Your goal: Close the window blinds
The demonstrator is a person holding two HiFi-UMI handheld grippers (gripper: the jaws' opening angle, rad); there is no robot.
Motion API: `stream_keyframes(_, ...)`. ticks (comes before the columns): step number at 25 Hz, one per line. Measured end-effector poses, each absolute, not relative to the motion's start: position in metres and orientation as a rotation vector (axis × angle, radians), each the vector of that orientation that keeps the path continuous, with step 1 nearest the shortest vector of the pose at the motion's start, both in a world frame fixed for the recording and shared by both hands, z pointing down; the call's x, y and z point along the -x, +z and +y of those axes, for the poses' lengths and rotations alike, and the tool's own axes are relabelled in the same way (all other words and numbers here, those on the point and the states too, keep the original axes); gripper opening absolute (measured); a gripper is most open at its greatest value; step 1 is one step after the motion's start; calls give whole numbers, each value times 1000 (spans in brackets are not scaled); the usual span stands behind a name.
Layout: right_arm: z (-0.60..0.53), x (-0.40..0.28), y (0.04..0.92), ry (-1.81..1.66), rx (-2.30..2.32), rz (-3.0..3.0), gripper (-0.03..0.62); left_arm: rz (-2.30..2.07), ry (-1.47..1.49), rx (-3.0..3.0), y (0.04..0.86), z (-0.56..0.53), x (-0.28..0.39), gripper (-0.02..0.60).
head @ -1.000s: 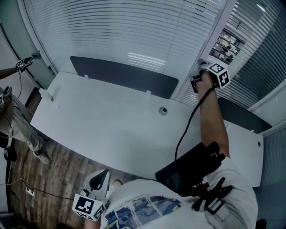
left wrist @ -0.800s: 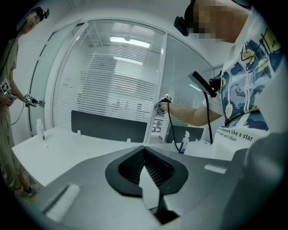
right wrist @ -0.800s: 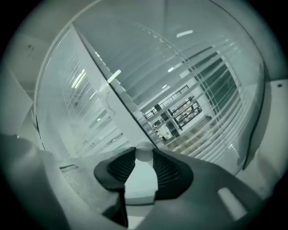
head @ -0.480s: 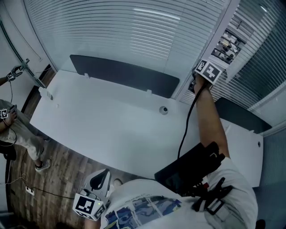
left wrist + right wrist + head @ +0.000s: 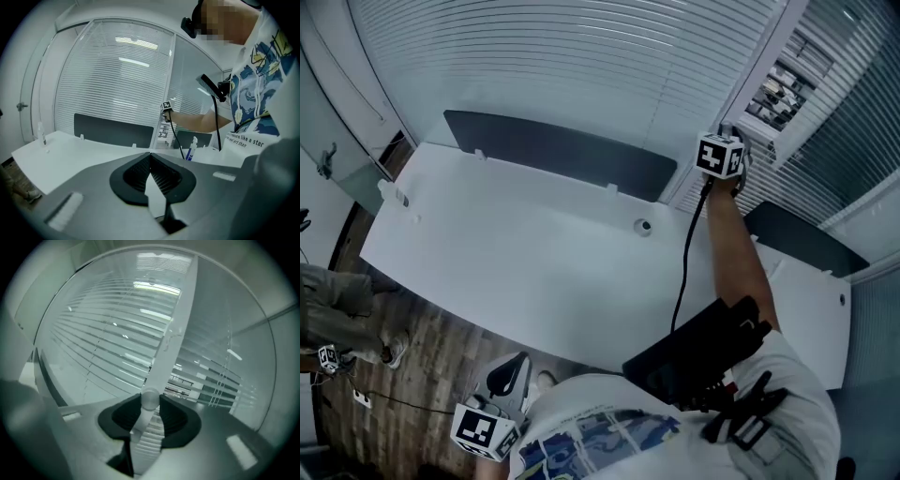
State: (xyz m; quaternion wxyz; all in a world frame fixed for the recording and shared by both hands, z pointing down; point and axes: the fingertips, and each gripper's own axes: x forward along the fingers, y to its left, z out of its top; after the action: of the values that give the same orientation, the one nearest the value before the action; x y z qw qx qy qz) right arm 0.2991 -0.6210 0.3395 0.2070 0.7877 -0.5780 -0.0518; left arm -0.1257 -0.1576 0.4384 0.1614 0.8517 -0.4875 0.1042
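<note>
White slatted window blinds point(image 5: 562, 66) hang behind the desk, their slats tilted nearly flat in the left pane point(image 5: 108, 343). My right gripper point(image 5: 731, 142) is raised to the frame between the two panes, its marker cube facing the head camera. In the right gripper view my right gripper point(image 5: 151, 405) is shut on the blinds' pale tilt wand point(image 5: 149, 398), whose round end sits between the dark pads point(image 5: 123, 417). My left gripper point(image 5: 508, 377) hangs low by my hip, off the desk. Seen from its own camera, the left gripper point(image 5: 150, 155) is shut with nothing in it.
A white desk point(image 5: 534, 253) with a cable hole point(image 5: 645, 226) and a dark divider panel point(image 5: 553, 155) stands under the blinds. A black cable point(image 5: 682, 272) runs down my right arm. A spray bottle point(image 5: 192, 149) stands on the desk. Another person point(image 5: 337, 291) stands at the left.
My right gripper has turned at the wand, so its cube shows a different face. The bright reflection on the slats has gone. The person at the left has moved down and away.
</note>
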Motion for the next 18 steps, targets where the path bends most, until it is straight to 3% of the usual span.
stream_keyframes(13, -619, -318, 354, 1344, -2438, -2315, 126, -1359, 318, -2460, 433, -165, 119, 3)
stream_keyframes(15, -622, -319, 356, 1460, -2419, -2331, 126, -1358, 317, -2459, 433, -166, 119, 2)
stream_keyframes(18, -622, -319, 358, 1363, -2416, -2284, 124, -1349, 321, -2462, 436, -166, 117, 2)
